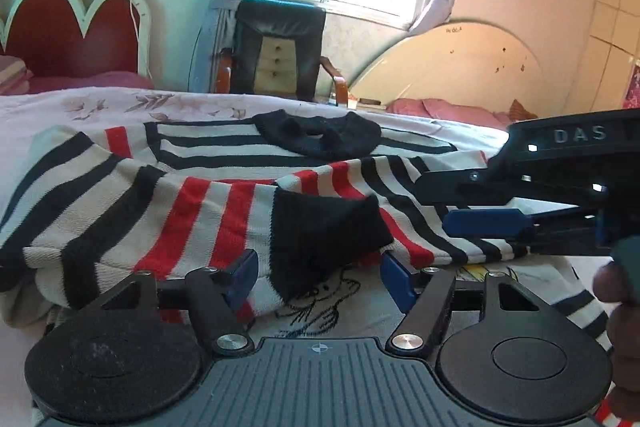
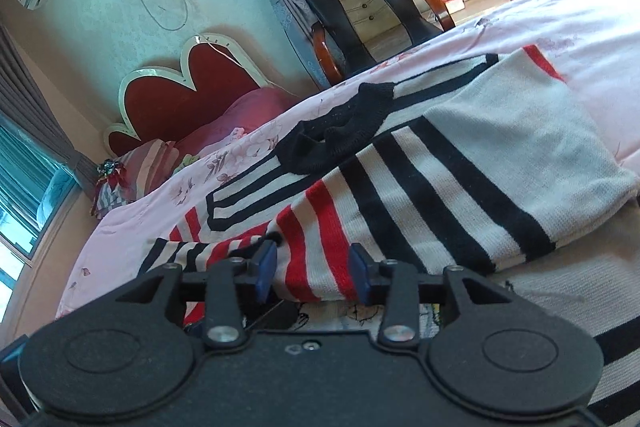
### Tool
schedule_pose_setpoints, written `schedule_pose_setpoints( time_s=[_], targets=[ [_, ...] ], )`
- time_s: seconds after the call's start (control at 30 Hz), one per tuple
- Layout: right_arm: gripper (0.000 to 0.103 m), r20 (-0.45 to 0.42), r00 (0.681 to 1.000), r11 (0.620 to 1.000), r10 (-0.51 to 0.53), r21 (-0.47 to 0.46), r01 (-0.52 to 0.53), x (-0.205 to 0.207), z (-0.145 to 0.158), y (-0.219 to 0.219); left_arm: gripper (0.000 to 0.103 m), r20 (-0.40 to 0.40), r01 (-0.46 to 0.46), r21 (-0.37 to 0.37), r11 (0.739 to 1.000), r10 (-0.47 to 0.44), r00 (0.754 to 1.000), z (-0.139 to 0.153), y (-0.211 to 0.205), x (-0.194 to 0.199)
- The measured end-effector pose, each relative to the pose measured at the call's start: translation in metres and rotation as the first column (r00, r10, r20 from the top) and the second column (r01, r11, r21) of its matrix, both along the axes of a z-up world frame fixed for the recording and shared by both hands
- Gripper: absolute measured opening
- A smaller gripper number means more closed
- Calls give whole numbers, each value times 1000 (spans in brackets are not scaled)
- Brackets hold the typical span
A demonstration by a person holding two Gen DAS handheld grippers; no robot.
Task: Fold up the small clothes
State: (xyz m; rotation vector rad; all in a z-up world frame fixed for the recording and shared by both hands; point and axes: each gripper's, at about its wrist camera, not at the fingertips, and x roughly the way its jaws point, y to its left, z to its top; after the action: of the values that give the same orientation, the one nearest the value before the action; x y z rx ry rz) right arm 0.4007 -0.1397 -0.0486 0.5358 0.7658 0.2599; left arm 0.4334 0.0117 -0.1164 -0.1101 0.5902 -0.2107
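Bedroom; bed [image 1: 60, 107] covered by a pink floral sheet, red scalloped headboard [image 1: 68, 27] behind, black armchair [image 1: 280, 47] by the window. No containers are seen. A striped sweater [image 1: 208, 163] is laid on the sheet, black collar [image 1: 320, 137] away from the cameras, both sleeves folded across the chest. The left gripper [image 1: 320, 273] is held low at the black cuff [image 1: 320, 231], jaws wide apart, nothing clamped. The right gripper [image 2: 314, 273] is tilted, jaws apart astride the other sleeve [image 2: 400, 199], not closed on it.
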Motion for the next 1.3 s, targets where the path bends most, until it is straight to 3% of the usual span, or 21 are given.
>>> schedule_pose_setpoints(
  time_s=[0.1,0.17,0.23,0.3,0.37,0.43,0.47,0.6,0.7,0.77,0.83,0.9,1.07,1.2,1.3],
  targets=[
    [44,-11,999,999,30,30,-30,-4,-6,5,67,4,-39,-30,999,39,999,1,32,-35],
    [50,-16,999,999,44,24,-44,-6,-9,10,67,2,-101,-25,995,101,995,-3,57,-57],
    [50,-30,998,998,51,30,-50,-4,-13,13,65,-5,-171,-27,985,171,985,-9,83,-70],
    [46,-41,998,998,57,40,-55,1,-18,17,59,-31,-242,-33,970,241,970,-18,107,-69],
    [28,-31,997,997,71,19,-71,6,-21,25,59,-61,-282,-12,959,281,958,-26,121,-57],
    [22,-46,996,996,73,-45,-75,12,-23,33,59,-63,-284,-2,959,284,957,-31,129,-45],
    [11,-51,996,994,78,-68,-81,15,-23,36,59,-63,-283,-3,959,283,957,-33,131,-39],
    [7,55,994,981,95,-177,-84,6,-1,37,58,-58,-278,14,960,279,959,-34,133,-28],
    [7,161,987,979,13,-201,20,-4,28,10,57,-54,-263,28,964,265,963,-33,132,-29],
    [7,214,975,966,-62,-231,112,-8,40,-17,46,-50,-249,29,968,250,967,-31,132,-28],
    [7,167,980,954,-106,-260,147,-1,35,-40,36,-45,-236,19,971,237,970,-28,131,-26],
    [7,102,987,957,-121,-253,143,5,25,-56,36,-31,-220,27,975,221,975,-25,127,-23],
    [7,96,991,950,-93,-290,117,4,13,-55,36,-17,-175,91,980,177,984,-22,118,-14],
    [7,78,993,946,-92,-303,112,9,4,-54,31,-51,-187,22,982,188,981,-23,130,-10],
    [7,101,992,942,-71,-320,100,6,8,-52,30,-48,-186,19,982,187,981,-23,130,-13]
  ],
)
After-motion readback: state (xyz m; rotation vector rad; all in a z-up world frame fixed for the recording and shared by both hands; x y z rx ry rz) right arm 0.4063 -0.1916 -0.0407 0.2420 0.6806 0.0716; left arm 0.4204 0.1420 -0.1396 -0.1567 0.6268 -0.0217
